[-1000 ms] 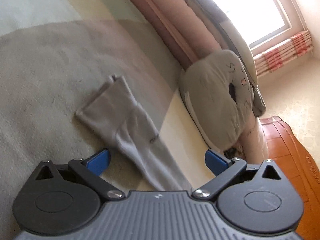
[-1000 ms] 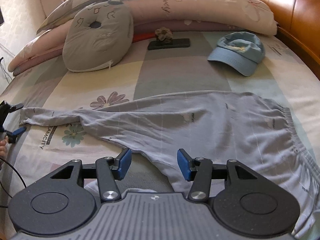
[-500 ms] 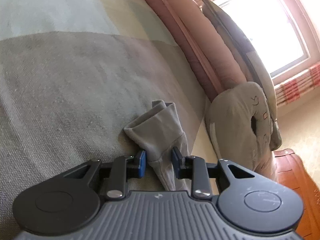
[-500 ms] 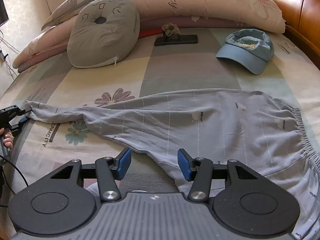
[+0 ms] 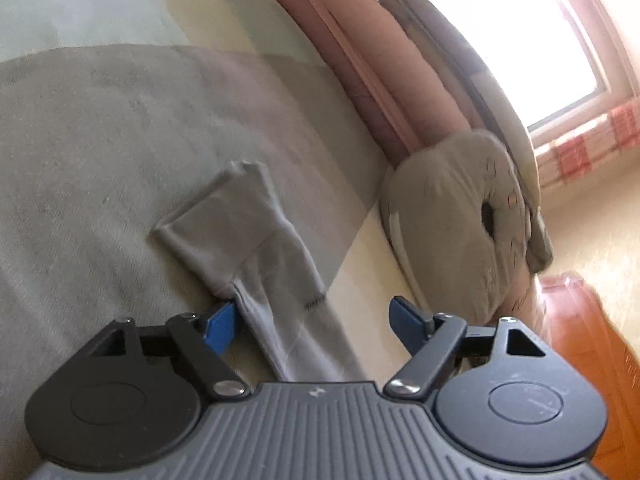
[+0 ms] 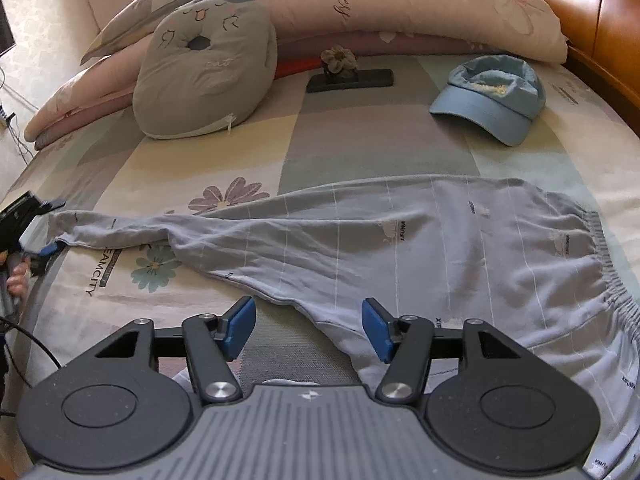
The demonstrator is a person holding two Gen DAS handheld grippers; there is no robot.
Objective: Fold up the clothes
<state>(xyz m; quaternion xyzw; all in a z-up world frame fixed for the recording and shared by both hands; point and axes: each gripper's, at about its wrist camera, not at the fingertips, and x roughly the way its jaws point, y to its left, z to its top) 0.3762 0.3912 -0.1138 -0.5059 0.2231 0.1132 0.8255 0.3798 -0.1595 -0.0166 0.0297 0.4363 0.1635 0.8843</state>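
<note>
The left gripper [image 5: 312,324] has let go of the trouser cuff [image 5: 224,216] at frame centre — jaws opening, leg laid straight; right gripper [image 6: 308,328] is opening too — empty.

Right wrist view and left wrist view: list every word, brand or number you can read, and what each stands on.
"XIFUWA" (best reading): small print repeated on the grey trousers.
"...EAMCITY": bedsheet, beside the blue flower; its start is hidden under the trouser leg.
"lovely" (uncertain, cursive): long pink pillow.
Pale lettering on the grey cushion: too faint to read.
Emblem on the blue cap: unreadable.
Left wrist view: dark print on the trouser leg, blurred.
</note>
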